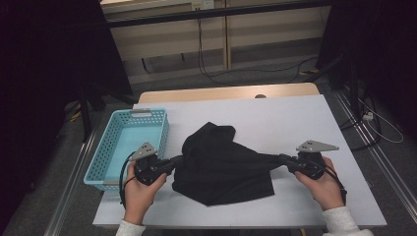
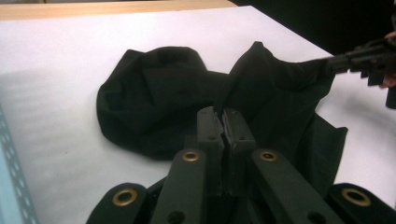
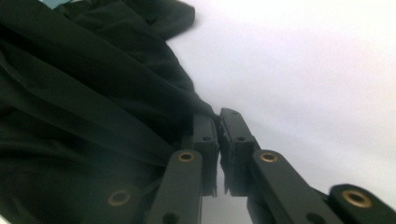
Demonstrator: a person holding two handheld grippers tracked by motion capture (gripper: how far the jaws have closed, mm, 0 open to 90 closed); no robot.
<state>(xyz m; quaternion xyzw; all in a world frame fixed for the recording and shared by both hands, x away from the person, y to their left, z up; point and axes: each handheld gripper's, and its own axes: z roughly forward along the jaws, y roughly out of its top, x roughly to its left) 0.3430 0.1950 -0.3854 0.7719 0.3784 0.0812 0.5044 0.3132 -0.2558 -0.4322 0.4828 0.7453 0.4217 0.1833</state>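
Cloth: a black cloth [image 1: 221, 164] lies crumpled on the white table [image 1: 295, 123], stretched between the two grippers.
Left gripper [image 1: 173, 162]: jaws clamped on the cloth's near edge — fabric pinched between the pads.
Right gripper [image 1: 281, 158]: jaws pinched tight on the opposite corner, pulling it taut.
Basket [image 1: 105, 152]: blue — just beside the left gripper's outer side.

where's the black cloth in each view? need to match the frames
High view: black cloth lies centre of the white table, stretched between the left tool and right tool.
Left gripper view: it spreads across the middle, one edge pinched in that tool.
Right gripper view: it covers the left half, an edge pinched in that tool.
Shared landmark: the white table surface under the cloth.
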